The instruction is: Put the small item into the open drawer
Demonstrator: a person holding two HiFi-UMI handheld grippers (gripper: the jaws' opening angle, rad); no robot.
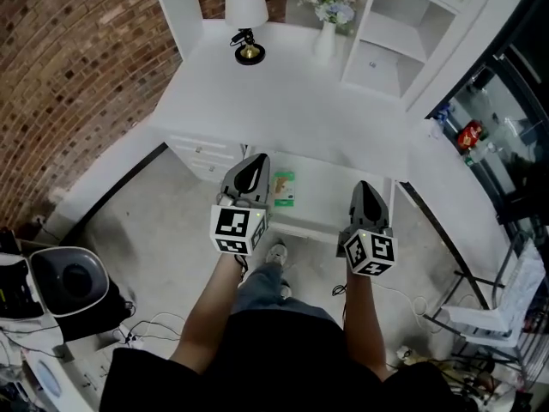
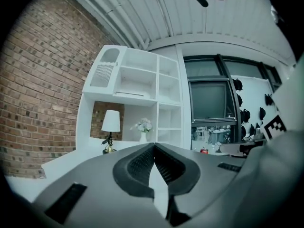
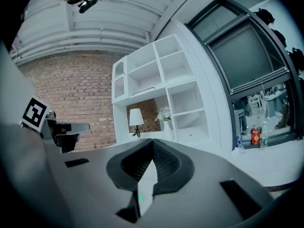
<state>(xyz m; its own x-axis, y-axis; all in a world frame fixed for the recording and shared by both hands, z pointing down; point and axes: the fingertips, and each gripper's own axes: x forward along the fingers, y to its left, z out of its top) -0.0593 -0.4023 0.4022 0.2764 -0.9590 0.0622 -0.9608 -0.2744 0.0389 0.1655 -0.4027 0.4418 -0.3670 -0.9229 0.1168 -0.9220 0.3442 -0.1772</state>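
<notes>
The head view looks steeply down from above the person onto the white desk [image 1: 283,101] and the open drawer [image 1: 330,187], with both grippers held out below it. The left gripper view sits close behind the left gripper [image 2: 154,145] and faces across the desk, tipped upward enough to catch the ceiling. The right gripper view rides the right gripper [image 3: 152,140] the same way, rolled to one side. All three views share the lamp [image 1: 246,7], the vase of flowers [image 1: 330,11], the shelf unit [image 1: 403,33] and the brick wall [image 1: 77,67]
</notes>
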